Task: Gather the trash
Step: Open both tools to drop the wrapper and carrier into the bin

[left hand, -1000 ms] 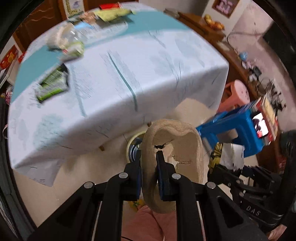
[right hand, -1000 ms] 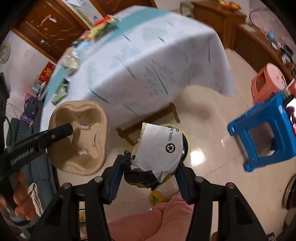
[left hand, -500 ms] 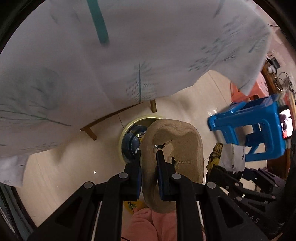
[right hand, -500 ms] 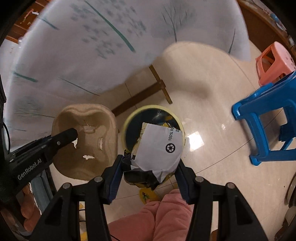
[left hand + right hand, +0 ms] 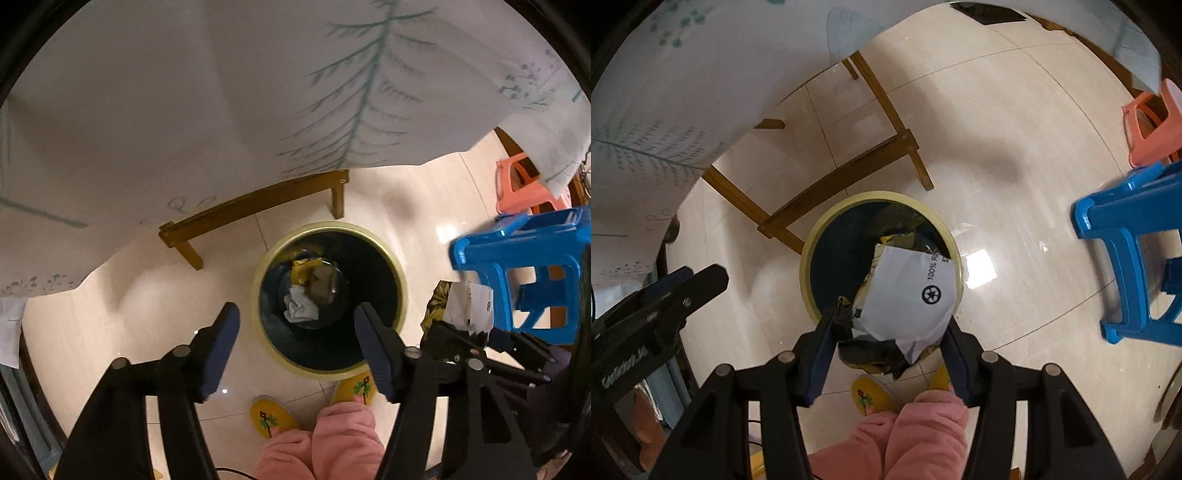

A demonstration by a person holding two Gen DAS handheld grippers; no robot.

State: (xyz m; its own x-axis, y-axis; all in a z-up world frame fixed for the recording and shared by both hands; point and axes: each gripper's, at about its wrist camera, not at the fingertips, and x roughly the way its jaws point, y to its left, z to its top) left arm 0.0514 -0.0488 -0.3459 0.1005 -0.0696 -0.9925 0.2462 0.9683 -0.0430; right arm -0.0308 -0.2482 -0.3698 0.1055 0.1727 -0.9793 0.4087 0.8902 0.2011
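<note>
The left claw (image 5: 295, 325) points straight down over a round bin (image 5: 330, 299) with a pale yellow rim and a dark liner; its jaws are opening and nothing sits between them. Down in the bin lie a crumpled white paper (image 5: 301, 308), a brown piece (image 5: 321, 286) and a yellow wrapper (image 5: 301, 271). The right claw (image 5: 890, 332) hangs just above the near rim of the same bin (image 5: 812, 266), clenched on a crushed paper bag (image 5: 905, 295), white with a black recycling mark and dark, yellow-patterned folds underneath; both blue pads press on its sides. In the right wrist view the left claw (image 5: 683, 284) shows at the left edge, apart from the bin. The bin stands on a glossy tiled floor (image 5: 1015, 184) beside the wooden legs (image 5: 255, 206) of the surface, whose white leaf-printed cloth (image 5: 221, 92) hangs above. A blue stool (image 5: 1126, 251) and a pink stool (image 5: 1152, 122) stand to the right. Pink trouser legs (image 5: 332, 439) and yellow slippers (image 5: 271, 415) appear below.
</note>
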